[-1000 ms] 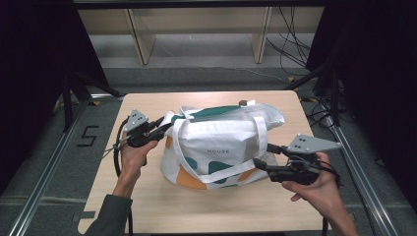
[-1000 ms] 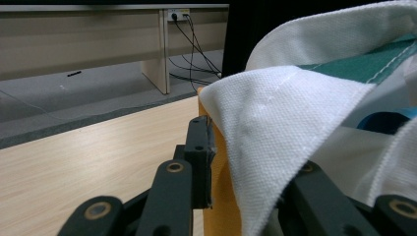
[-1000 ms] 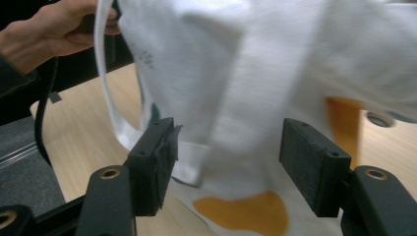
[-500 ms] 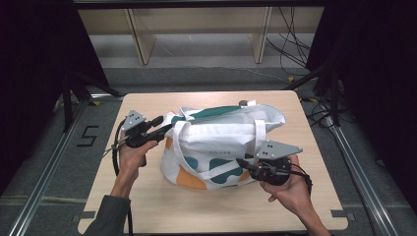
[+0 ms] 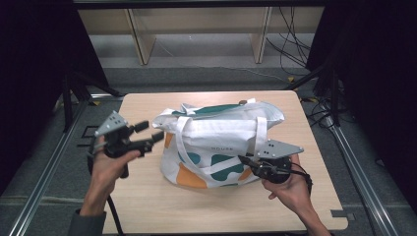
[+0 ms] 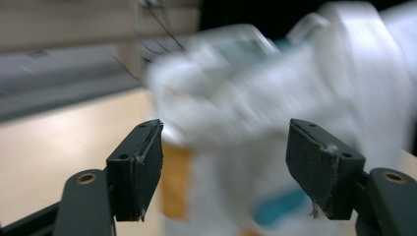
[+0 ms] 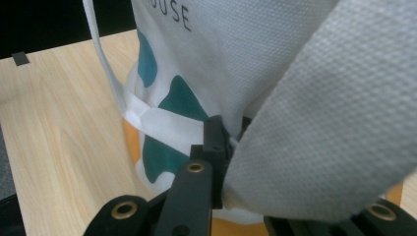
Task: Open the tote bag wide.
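At the left of the high view, the left gripper (image 5: 156,137) hangs just off the left end of the tote bag (image 5: 216,142), held in the person's left hand (image 5: 110,164). Its jaws have just been opening and stand spread with nothing between them; in the left gripper view the blurred bag shows beyond the gap, apart from the pads (image 6: 140,167).

The white tote bag, printed with teal and orange patches, lies on its side at the middle of the light wooden surface (image 5: 147,206), one white strap (image 5: 259,135) running down its front.

At the bag's lower right edge, the right gripper (image 5: 244,161) has just been closing; in the right gripper view its jaws are clamped on a fold of the white bag fabric (image 7: 319,123).
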